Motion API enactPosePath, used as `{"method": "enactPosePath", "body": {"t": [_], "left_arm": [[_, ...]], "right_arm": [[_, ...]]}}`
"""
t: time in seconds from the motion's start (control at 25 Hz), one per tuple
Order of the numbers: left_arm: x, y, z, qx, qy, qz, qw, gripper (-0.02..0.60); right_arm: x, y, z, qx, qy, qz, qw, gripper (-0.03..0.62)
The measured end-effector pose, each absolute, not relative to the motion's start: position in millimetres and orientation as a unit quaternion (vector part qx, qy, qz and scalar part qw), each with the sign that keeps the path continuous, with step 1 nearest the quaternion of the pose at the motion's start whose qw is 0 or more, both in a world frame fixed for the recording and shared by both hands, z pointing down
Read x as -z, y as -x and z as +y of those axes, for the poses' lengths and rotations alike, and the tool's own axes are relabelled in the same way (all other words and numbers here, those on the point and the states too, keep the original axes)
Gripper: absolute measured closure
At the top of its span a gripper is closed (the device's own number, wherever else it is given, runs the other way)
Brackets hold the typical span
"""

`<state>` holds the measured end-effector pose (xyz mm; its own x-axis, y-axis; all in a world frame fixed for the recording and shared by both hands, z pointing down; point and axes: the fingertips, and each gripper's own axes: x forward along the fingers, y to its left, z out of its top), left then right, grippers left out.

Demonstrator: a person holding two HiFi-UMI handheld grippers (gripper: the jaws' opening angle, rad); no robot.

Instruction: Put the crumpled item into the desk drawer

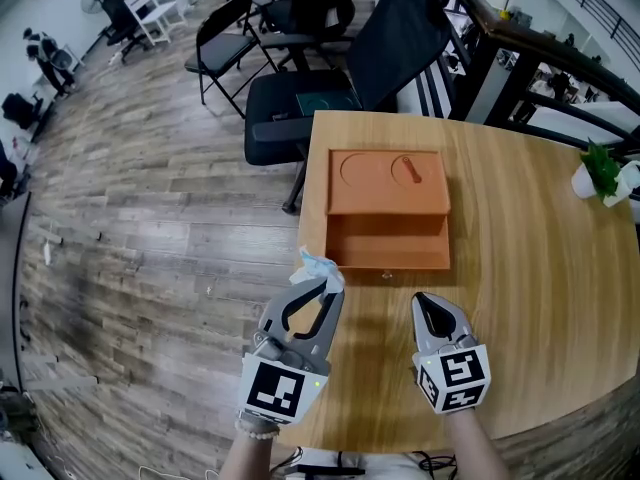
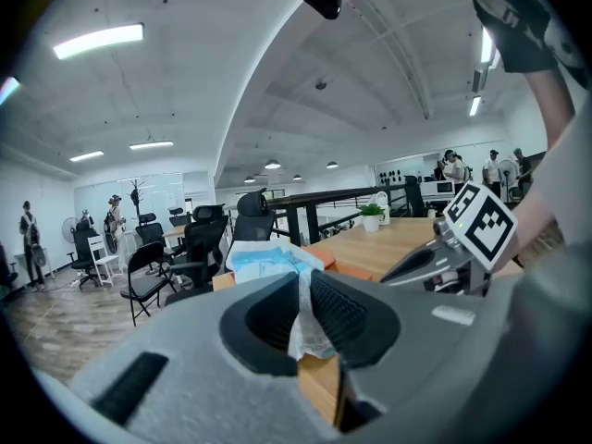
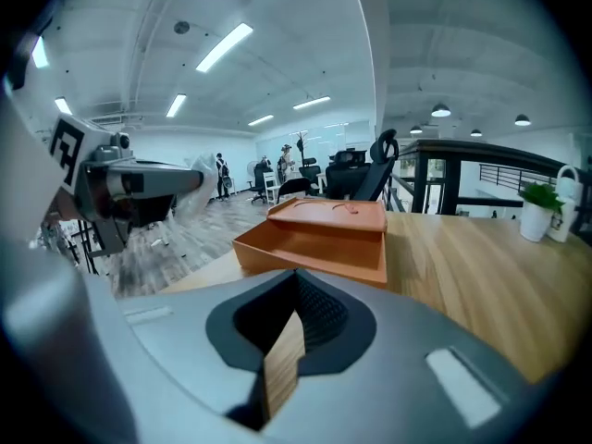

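A crumpled white and pale blue item (image 1: 318,265) is pinched at the tips of my left gripper (image 1: 325,286), which is shut on it just off the table's left edge. In the left gripper view the crumpled item (image 2: 268,262) bulges above the jaws, and a strip of it hangs down between them. An orange desk organiser (image 1: 388,173) stands on the wooden table (image 1: 530,298), with its drawer (image 1: 387,243) pulled out toward me and nothing visible inside. My right gripper (image 1: 424,300) hovers over the table just in front of the drawer (image 3: 305,248), jaws shut with nothing between them.
A black office chair (image 1: 300,108) stands against the table's far left edge, with a folding chair (image 1: 225,48) beyond it. A small potted plant (image 1: 603,168) sits at the table's far right. Wood floor lies to the left, and a railing runs behind.
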<state>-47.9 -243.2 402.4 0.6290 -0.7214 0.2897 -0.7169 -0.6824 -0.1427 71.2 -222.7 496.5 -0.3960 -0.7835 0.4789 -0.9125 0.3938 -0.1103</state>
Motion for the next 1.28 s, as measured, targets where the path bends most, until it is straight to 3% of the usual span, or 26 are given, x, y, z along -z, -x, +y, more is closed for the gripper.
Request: {"method": "enactPosePath", "body": {"t": [0.4,0.76,1.28], "left_arm": [[-395,9,-262,0.193,0.920,0.339,0.038,0.534],[-433,-30,-285,0.287,0.920,0.254,0.078,0.534],[-497,-65,-305,0.419,0.897,0.127,0.061,0.534]], "right_arm": [[-440,-106,-201,-0.148,-0.538,-0.817,0.145,0.589],[-427,-126,-192,-0.144,-0.552,-0.810,0.137,0.589],[-429,-134,-187,-0.154,-0.560,-0.803,0.131,0.589]]}}
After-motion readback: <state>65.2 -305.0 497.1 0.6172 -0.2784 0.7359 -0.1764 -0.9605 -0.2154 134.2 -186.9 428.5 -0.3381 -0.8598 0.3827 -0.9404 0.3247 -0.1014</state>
